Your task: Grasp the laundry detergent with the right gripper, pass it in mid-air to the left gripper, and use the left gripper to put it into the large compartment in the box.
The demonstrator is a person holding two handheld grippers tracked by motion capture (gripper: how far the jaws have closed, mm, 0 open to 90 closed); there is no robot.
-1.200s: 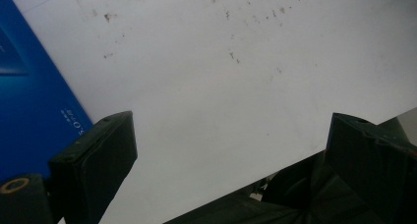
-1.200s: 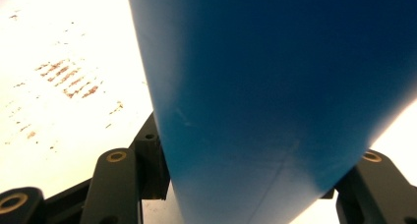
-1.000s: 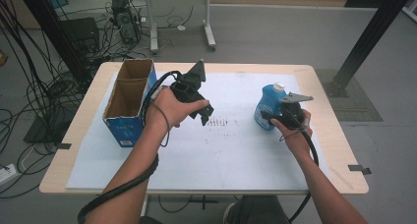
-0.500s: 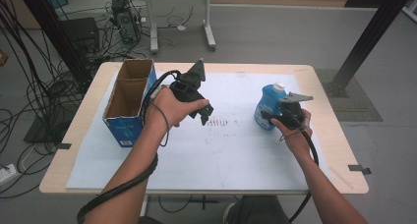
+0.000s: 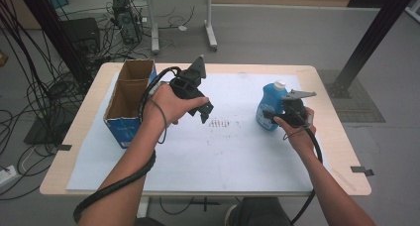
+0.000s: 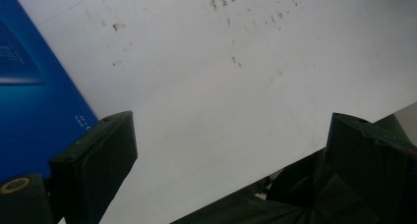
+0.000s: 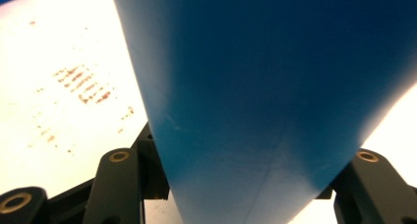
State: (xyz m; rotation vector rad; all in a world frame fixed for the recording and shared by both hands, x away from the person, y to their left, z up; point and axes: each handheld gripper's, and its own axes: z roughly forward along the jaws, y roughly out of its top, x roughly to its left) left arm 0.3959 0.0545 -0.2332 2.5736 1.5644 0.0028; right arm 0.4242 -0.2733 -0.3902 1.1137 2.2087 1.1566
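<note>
A blue bottle (image 5: pixel 266 106) with a white cap stands upright on the white sheet (image 5: pixel 223 154) at the right. My right gripper (image 5: pixel 271 116) presses against its near right side, and in the right gripper view the jaws sit tight on both flanks of the blue bottle (image 7: pixel 275 86). My left gripper (image 5: pixel 205 113) hangs above the sheet just right of an open cardboard box (image 5: pixel 126 129). In the left gripper view my left gripper (image 6: pixel 231 130) is open, jaws wide apart over bare sheet, with the box's blue side (image 6: pixel 29 101) to its left.
The sheet covers most of the wooden table (image 5: pixel 341 137). Faint brown marks (image 5: pixel 223 124) dot its middle. Black tape tabs hold the sheet's corners. Cables, a black post (image 5: pixel 371 37) and another table's legs stand on the floor beyond.
</note>
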